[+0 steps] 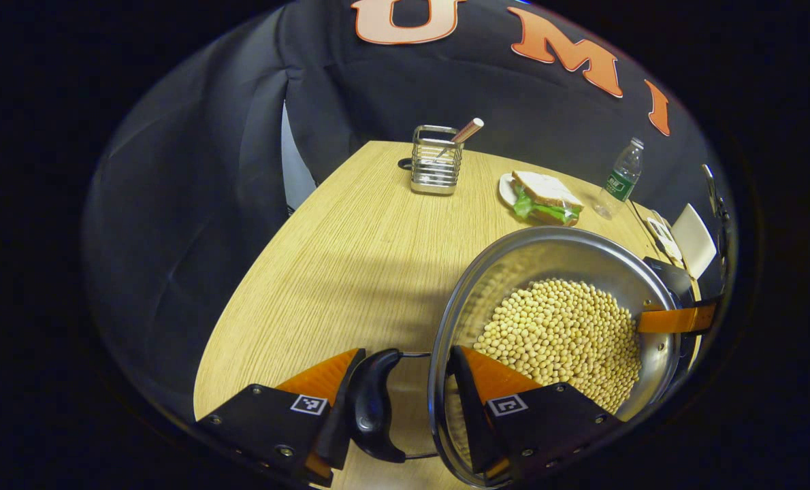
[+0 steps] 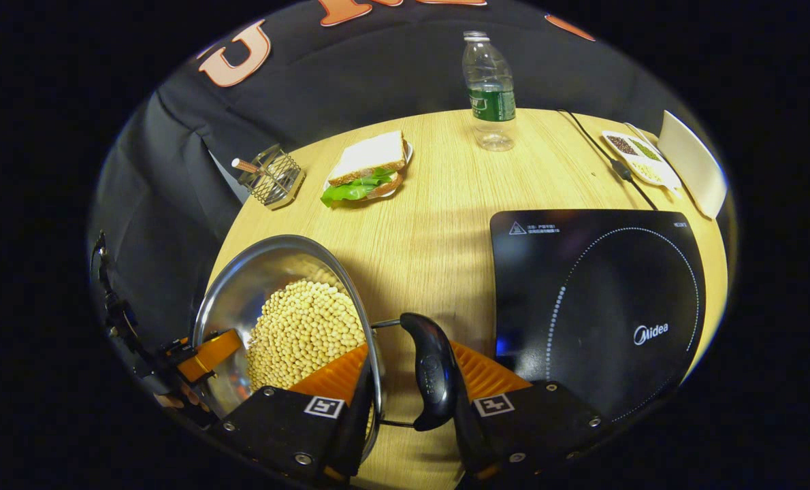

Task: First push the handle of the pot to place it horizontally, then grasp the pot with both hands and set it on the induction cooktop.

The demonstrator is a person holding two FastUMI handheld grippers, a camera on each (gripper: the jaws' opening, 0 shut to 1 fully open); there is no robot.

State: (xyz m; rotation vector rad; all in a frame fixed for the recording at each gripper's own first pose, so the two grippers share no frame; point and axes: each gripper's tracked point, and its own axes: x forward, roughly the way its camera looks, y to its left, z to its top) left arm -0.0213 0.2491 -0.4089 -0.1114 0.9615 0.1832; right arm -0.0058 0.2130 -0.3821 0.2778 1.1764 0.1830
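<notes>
1. You are holding the left gripper (image 1: 405, 395) at one side of the round stainless-steel pot filled with pale yellow beans (image 1: 555, 320); its jaws are straddling the pot's rim and the black curved side handle (image 1: 371, 405), one orange finger inside the pot over the beans and the other outside the handle, clamped on that handle and rim.
2. You are holding the right gripper (image 2: 408, 391) at the opposite side of the pot (image 2: 276, 306), its jaws clamped the same way on the second black handle (image 2: 432, 371) and the rim beside it.
3. In the left gripper view, the orange finger of the right gripper (image 1: 677, 318) is reaching over the pot's far rim.
4. The pot is sitting over the light wooden desk (image 2: 439, 224), just left of the flat black induction cooktop (image 2: 602, 299) as the right gripper view shows it; whether its base is touching the desk, I cannot tell.
5. Beyond the pot, a sandwich with green lettuce on a small white plate (image 2: 367, 170) is lying on the desk, with a square wire utensil holder (image 2: 272, 178) to the left of it and a clear plastic bottle with a green label (image 2: 490, 92) to the right.
6. Beyond the cooktop, a small white dish of seeds (image 2: 640, 156) is resting at the desk's edge.
</notes>
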